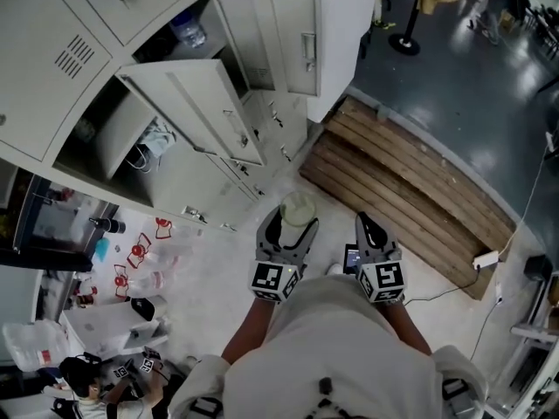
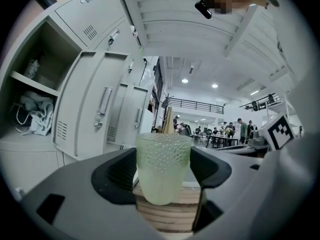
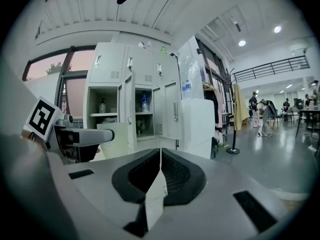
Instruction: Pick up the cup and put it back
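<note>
A pale green, bumpy, see-through cup (image 2: 163,167) stands upright between the dark pads (image 2: 117,173) of my left gripper (image 2: 163,176), which is shut on its sides. In the head view the cup (image 1: 299,208) is held out toward the grey lockers (image 1: 210,112), with the left gripper (image 1: 286,234) behind it. My right gripper (image 1: 370,234) is beside it, shut and holding nothing. In the right gripper view its jaws meet in a seam (image 3: 160,159), and the cup (image 3: 113,139) shows at the left.
Two locker doors (image 1: 196,107) hang open. One compartment holds a water bottle (image 1: 188,31), another a white bag (image 1: 157,142). A wooden pallet (image 1: 410,190) lies on the floor to the right. A person (image 1: 87,382) crouches at lower left among scattered items.
</note>
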Tool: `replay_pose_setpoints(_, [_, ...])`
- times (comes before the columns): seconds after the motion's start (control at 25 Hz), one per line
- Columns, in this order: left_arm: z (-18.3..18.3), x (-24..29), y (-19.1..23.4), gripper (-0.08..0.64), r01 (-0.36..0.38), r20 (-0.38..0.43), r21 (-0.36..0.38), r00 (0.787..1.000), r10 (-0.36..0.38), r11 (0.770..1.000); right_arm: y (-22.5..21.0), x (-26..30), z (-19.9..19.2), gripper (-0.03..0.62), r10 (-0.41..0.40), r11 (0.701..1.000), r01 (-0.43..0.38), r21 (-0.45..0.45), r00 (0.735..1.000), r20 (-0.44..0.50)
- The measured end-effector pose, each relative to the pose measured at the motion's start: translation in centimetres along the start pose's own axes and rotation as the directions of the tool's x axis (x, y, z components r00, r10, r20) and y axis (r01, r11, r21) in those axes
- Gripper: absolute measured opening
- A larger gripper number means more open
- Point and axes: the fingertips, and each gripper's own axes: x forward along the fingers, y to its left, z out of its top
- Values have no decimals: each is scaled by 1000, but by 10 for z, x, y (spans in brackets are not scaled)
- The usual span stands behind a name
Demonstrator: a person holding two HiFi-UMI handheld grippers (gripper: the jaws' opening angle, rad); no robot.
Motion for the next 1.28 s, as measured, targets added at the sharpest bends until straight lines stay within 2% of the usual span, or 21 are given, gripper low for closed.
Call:
replay_pose_setpoints(0.48, [30, -64, 135, 334, -71, 35, 11, 997, 70, 997, 131, 82, 21, 27, 76, 997, -75, -28, 997, 6])
replay_pose_setpoints(0.76, [40, -106, 204, 333, -170, 67, 8, 983, 169, 985, 199, 110, 21, 26, 130, 990, -130, -48, 992, -6])
replay_pose_setpoints(1.08, [44, -138, 269, 333, -329, 94, -20, 939, 330, 944, 255, 146, 19, 27, 259, 960, -263, -92, 965, -49])
replay_pose_setpoints(1.28, [48, -137, 311, 333, -436, 111, -23, 893, 436, 899, 274, 183, 21, 26, 364, 922, -370, -113, 929, -68])
